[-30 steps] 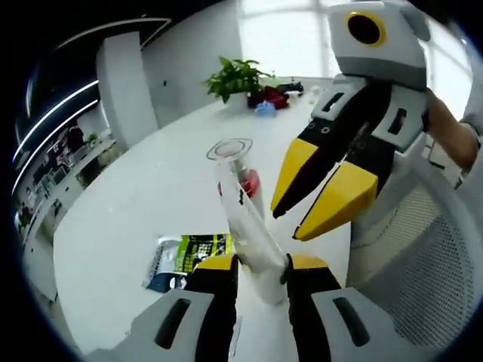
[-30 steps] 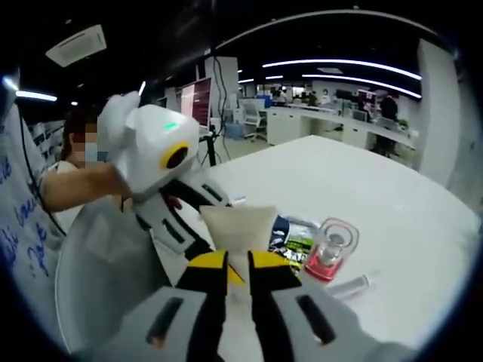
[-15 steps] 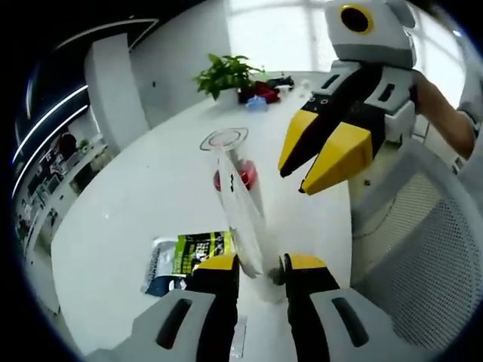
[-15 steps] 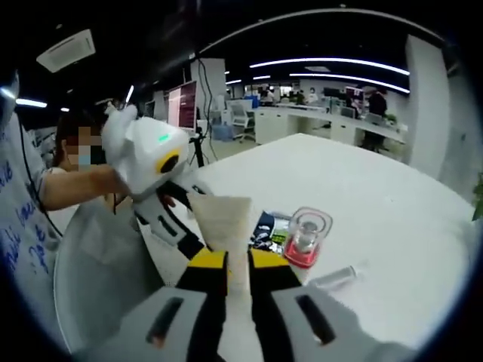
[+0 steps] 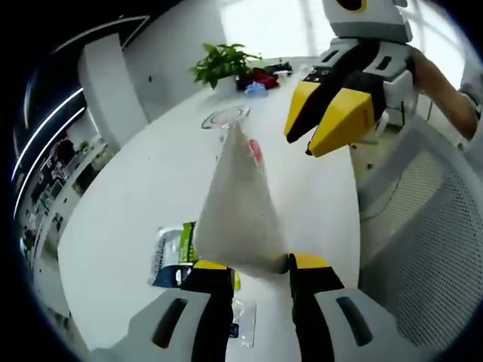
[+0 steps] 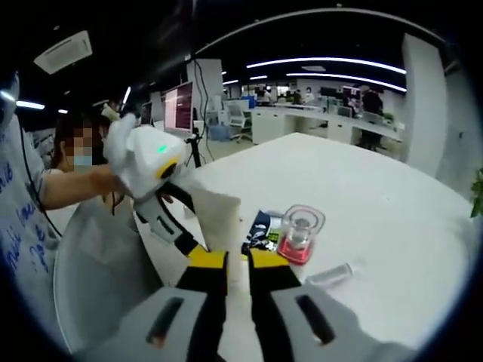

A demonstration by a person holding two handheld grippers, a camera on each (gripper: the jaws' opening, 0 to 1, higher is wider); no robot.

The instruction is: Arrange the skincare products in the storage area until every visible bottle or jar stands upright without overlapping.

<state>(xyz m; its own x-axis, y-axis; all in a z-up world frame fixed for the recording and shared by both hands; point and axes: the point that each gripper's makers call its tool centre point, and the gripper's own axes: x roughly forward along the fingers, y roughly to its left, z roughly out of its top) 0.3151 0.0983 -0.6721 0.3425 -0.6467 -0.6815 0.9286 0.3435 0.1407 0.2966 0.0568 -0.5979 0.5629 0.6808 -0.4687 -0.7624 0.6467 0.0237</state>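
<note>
At lower centre of the left gripper view, the left gripper (image 5: 253, 265) pinches a soft white tube (image 5: 240, 211) that may slip; the right gripper (image 6: 227, 259) is closed, seemingly empty.

Pink jar (image 5: 255, 150): showing only a sliver behind the white pouch (image 5: 238, 211)
Green sachet (image 5: 183, 245): mostly hiding behind the pouch, print too blurred to read
Pouch bottom edge: disappearing between the left gripper (image 5: 253, 268) yellow tips
Right gripper (image 6: 236, 259) grip: closing gap, contact not telling clearly
Small clear tube (image 6: 330, 273): lying too small to identify
</note>
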